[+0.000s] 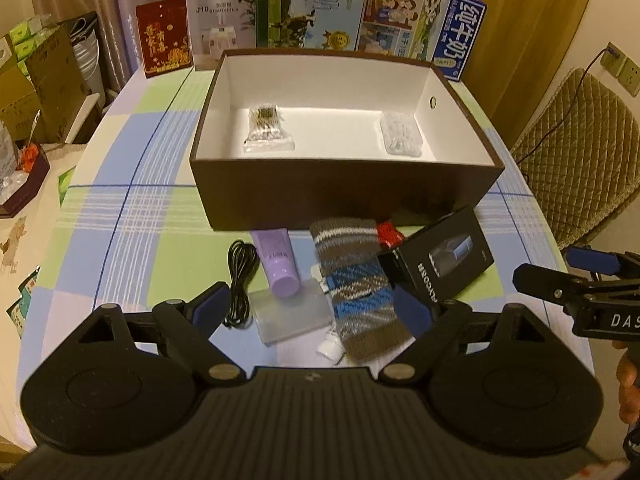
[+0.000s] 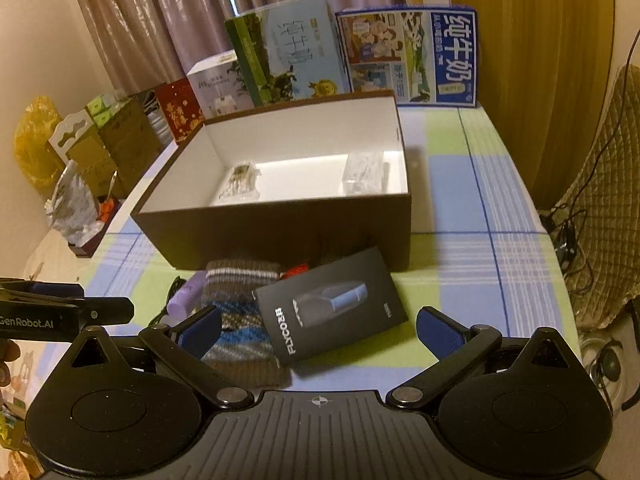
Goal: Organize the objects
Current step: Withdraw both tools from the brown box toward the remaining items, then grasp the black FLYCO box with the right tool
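While the left tongs [image 1: 312,308] hang wide open over the near clutter and grip nothing, the left wrist view shows a brown box [image 1: 344,196] with white walls in the middle of the checked tabletop [image 1: 132,216]. Inside it, a swab pack [image 1: 267,128] lies at the left with its long axis running front to back, and a clear pack [image 1: 401,133] lies at the right. Just before the box wall, a purple tube [image 1: 277,261] points its cap toward the camera, long axis running front to back. A striped sock [image 1: 358,284] lies beside it, lengthwise the same way. A black cable [image 1: 240,280] is coiled left of the tube, and a clear case [image 1: 290,314] sits under the tube's cap end. A black carton [image 1: 438,262] lies tilted, leaning on the sock, its long axis slanting up to the right. The right tongs [image 1: 560,276] enter from the right edge.

From the right wrist view, the right tongs [image 2: 318,330] are also spread wide and hold nothing, above the carton [image 2: 330,306], which lies diagonally across the sock [image 2: 240,312]. The tube [image 2: 185,296] shows left of the sock, and the box [image 2: 280,232] stands just behind them. The left tongs [image 2: 100,310] reach in from the left.
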Demonstrator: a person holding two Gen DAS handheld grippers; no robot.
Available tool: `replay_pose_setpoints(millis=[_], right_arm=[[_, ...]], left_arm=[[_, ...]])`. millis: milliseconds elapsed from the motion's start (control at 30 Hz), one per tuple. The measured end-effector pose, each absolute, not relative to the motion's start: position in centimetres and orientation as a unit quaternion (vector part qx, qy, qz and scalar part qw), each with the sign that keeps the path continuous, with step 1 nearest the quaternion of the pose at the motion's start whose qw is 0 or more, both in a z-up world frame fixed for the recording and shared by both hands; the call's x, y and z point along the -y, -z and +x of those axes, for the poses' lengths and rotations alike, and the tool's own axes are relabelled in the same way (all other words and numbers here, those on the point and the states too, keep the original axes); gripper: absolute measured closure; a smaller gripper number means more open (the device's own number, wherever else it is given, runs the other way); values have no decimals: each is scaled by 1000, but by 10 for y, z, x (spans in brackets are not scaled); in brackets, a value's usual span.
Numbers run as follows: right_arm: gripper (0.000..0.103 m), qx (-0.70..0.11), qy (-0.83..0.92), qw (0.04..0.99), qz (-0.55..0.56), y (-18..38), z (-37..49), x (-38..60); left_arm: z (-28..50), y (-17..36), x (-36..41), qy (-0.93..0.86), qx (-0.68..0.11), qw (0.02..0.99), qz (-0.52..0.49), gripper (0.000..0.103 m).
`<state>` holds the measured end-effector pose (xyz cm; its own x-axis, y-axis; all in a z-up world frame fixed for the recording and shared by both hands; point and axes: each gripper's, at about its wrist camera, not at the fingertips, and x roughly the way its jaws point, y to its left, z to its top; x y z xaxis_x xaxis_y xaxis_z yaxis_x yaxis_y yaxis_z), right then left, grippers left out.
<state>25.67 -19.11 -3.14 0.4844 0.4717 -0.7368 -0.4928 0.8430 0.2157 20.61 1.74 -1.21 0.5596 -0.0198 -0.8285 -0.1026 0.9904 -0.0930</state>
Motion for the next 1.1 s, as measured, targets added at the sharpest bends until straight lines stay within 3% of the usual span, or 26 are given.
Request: replay_pose_setpoints(millis=[1100], right_arm=[[2,-508,-215,834,19,87,291,165]], left_arm=[[246,54,-34,-18,-508,860,-58,17]])
